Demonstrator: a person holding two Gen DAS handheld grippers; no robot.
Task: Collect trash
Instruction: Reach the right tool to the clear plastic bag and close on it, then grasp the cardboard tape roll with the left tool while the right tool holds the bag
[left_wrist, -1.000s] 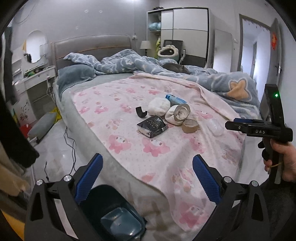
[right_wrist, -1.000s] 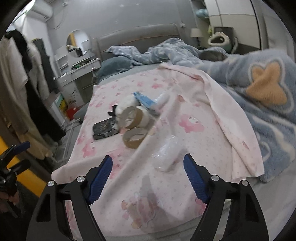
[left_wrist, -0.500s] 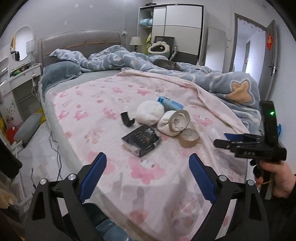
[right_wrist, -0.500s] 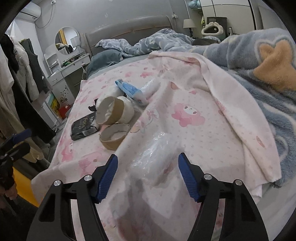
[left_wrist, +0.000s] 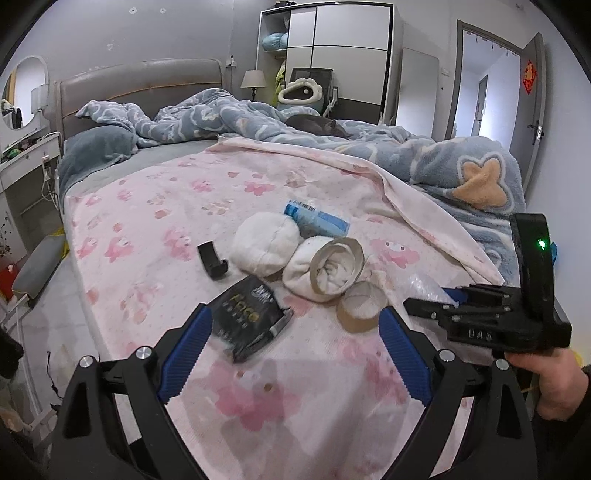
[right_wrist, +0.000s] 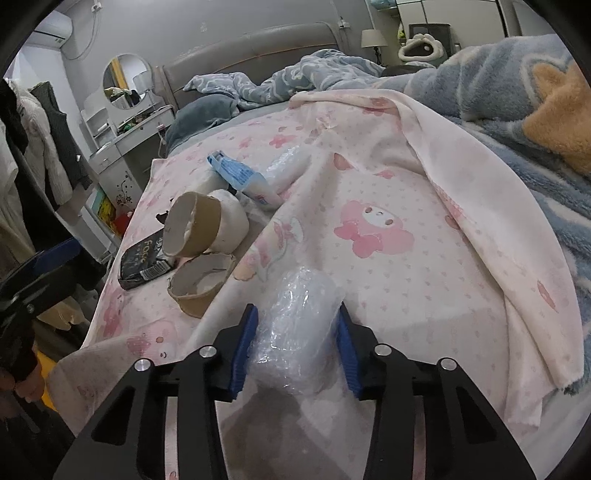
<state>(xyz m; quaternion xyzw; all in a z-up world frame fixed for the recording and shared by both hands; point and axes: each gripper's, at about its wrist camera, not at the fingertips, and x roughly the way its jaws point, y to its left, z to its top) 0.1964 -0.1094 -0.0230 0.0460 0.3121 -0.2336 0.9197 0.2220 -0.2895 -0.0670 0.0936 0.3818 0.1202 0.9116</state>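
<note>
Right gripper (right_wrist: 295, 343) jaws have just been closing around the crumpled clear plastic wrap (right_wrist: 299, 325) on the pink blanket (right_wrist: 406, 295), long axis running along the fingers; left gripper (left_wrist: 295, 343) open, farther off

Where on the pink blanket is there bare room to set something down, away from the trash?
Free: the pink blanket between the trash and the grey pillow, and the near strip in front of the black packet. Also right of the clear plastic wad, toward the blue fleece. Crowded: the middle, where tape rolls, white bundles and blue packet cluster.
</note>
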